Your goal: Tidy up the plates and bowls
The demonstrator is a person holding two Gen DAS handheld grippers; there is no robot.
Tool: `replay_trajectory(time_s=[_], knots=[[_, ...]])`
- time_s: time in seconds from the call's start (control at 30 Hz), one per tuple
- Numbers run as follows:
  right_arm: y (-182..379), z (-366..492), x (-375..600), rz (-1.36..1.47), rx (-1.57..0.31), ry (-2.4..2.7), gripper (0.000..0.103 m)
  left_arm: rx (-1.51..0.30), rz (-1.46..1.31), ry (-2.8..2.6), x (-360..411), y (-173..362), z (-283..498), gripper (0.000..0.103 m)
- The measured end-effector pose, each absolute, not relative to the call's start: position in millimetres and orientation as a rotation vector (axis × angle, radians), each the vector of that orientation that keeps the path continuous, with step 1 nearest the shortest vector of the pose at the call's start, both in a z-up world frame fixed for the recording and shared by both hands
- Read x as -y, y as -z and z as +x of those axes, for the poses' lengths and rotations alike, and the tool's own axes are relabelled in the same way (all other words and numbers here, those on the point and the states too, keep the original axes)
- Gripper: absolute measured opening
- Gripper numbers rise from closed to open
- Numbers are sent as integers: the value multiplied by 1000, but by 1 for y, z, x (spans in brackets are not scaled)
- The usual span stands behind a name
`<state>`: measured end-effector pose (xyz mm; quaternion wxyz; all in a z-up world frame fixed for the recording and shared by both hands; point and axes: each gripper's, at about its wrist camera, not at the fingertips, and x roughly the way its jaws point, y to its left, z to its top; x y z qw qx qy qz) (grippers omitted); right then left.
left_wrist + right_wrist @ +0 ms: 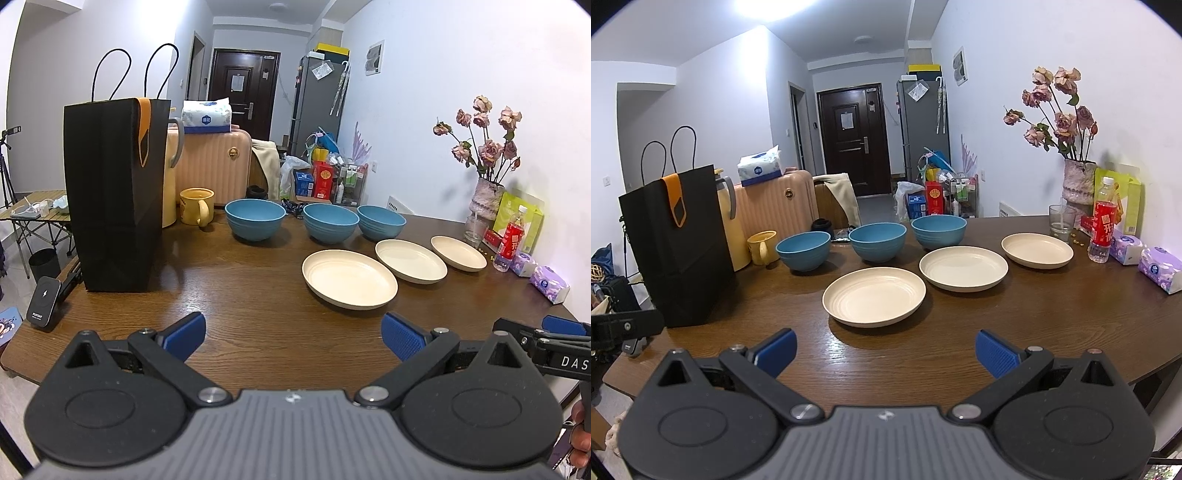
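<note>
Nothing is gathered yet — both the left claw (293,338) and right claw (885,354) hover wide open and empty over the counter (960,332), so next comes reaching for the nearest plate (874,296), with three blue bowls (877,240) behind.

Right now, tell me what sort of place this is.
Probably a small apartment's dining area: a wooden table with bowls and plates, a fridge by the entry door, and a suitcase.
</note>
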<state>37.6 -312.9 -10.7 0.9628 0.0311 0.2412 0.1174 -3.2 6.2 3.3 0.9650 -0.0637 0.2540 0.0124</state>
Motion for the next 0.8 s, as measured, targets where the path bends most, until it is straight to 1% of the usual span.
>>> replay_trajectory(time_s=[0.47,0.8], knots=[[16,53,308,53,-523,-260,103,-529,-136,-30,-12,0,11,103],[17,85,307,67,-576,-261,103,-553,-147,-32,-11,3,39,103]])
